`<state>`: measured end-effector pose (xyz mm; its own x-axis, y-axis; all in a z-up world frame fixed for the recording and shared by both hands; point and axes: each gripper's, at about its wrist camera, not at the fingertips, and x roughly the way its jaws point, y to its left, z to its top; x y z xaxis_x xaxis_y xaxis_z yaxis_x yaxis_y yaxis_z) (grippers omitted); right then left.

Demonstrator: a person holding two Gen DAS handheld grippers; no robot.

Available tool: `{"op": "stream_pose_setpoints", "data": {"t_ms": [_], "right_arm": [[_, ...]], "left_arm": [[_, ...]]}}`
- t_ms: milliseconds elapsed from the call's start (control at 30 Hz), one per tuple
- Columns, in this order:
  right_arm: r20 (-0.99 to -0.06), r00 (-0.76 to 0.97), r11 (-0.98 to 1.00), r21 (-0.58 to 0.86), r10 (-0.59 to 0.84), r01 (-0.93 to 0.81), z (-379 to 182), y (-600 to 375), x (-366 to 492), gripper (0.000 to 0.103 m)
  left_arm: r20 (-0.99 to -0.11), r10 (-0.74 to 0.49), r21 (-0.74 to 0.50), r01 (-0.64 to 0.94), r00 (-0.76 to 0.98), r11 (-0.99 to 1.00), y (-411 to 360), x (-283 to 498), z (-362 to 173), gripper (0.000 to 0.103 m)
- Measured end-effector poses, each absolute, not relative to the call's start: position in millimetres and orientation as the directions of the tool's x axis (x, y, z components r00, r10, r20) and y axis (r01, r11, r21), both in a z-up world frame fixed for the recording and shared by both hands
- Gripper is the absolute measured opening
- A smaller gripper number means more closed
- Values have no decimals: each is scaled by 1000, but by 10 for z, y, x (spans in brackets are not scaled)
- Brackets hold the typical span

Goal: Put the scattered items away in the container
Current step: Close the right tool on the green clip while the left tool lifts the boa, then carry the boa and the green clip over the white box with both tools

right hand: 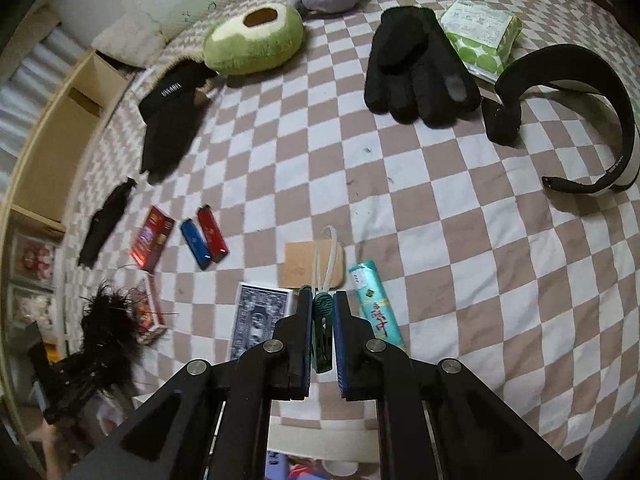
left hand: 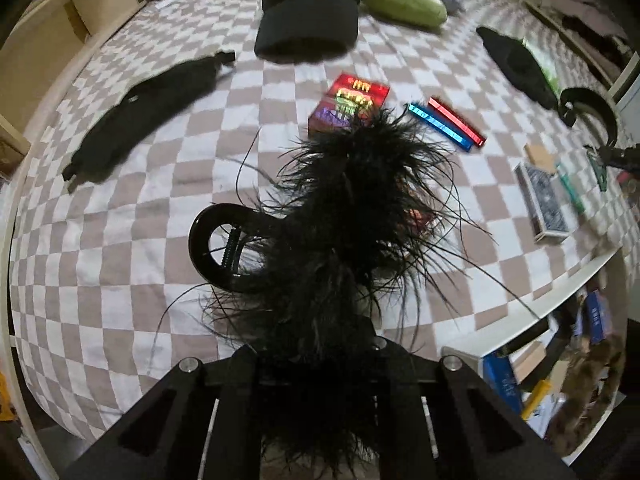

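Observation:
My left gripper (left hand: 316,340) is shut on a black feathered hair clip (left hand: 344,220). Its oval ring (left hand: 224,252) sticks out to the left and the feathers hide the fingertips. It hangs over the checkered bed cover (left hand: 160,208). My right gripper (right hand: 322,300) is shut on a green clothes peg (right hand: 322,332), low over the cover near the front edge. Around the peg lie a tan card (right hand: 300,264), a teal tube (right hand: 376,308) and a blue card deck (right hand: 260,320). Further left are a blue lighter (right hand: 195,249), a red lighter (right hand: 212,238) and a red box (right hand: 153,238).
A black glove (right hand: 416,64), a black visor (right hand: 580,92), a green tissue pack (right hand: 480,36), an avocado plush (right hand: 254,38) and a black hat (right hand: 170,116) lie further back. Open wooden shelf compartments (right hand: 76,96) line the bed's left side. Boxes (left hand: 504,380) sit on the floor past the front edge.

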<state>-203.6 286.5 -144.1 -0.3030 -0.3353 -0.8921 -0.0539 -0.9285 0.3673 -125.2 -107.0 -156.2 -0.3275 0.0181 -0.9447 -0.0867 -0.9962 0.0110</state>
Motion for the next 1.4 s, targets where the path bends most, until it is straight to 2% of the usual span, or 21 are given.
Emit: {"op": "stream_pose_setpoints", "data": {"t_ms": [200,300,767,1100,1400], "right_arm": [[-852,-343,-898,437,-396,-48,-1235,2901,-1972,11],[-827,-364,-879,474,-428,-45,-1123,2928,-1932,11],[-689,-432,-775,630,-583,41,-632,2931,-1645,11],[-603,-402,-699,700,-689,148,-405,2786,-1352,11],[-568,-322,-642,738,-758,208,-405,2628,-1113,11]], "left_arm": [[-912,58,-22,-92,-407,-995,-954,-1196,-1246,14],[-889,103,-76,-77,-447,-994,-922,-1191,-1087,14],[-779,260,-178,-196,-571,-964,-541,-939,-448,14],[-775,339,-187,-319,-533,-929,-225,-655,-410,14],[-811,377,-179,-424,-448,-888,101,-337,-601,14]]}}
